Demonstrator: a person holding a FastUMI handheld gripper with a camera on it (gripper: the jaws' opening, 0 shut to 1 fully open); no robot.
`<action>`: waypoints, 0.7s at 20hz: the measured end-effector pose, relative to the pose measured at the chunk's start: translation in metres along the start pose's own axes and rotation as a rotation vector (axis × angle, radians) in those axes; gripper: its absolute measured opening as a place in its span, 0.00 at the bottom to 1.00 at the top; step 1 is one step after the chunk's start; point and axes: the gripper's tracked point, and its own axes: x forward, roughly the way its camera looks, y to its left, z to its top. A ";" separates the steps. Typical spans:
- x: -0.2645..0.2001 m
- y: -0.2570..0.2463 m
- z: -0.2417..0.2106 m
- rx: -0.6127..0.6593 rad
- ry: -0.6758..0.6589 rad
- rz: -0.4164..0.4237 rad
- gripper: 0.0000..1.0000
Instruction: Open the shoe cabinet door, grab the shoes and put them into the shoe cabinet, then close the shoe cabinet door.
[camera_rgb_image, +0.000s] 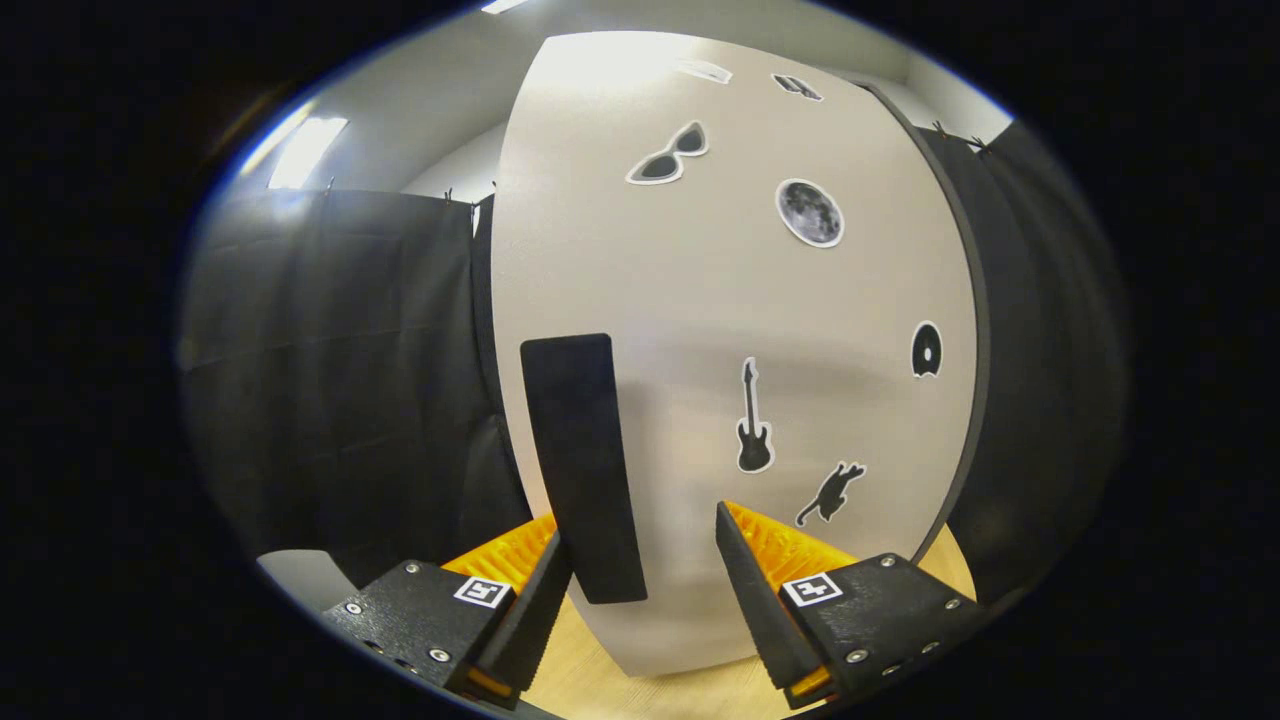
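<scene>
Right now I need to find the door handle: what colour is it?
Plain black, in the gripper view: the handle sits on the pale cabinet door between the open fingers.

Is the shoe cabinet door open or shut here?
Cannot tell: the door faces the camera; open fingers flank its black handle, not pressing it.

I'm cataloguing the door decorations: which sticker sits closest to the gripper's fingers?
The cat sticker on the cabinet door, just above the right finger. The guitar sticker, moon, disc and sunglasses all sit higher. The gripper is open.

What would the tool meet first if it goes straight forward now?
Most likely the cabinet door itself: the open tool faces its pale front, with the black handle near the left finger. Depth is unclear.
</scene>
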 end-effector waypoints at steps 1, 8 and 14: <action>0.000 -0.002 0.001 0.001 0.002 -0.004 0.85; 0.015 0.004 0.007 -0.044 -0.005 -0.048 0.88; 0.031 0.002 0.007 -0.057 -0.024 -0.110 0.91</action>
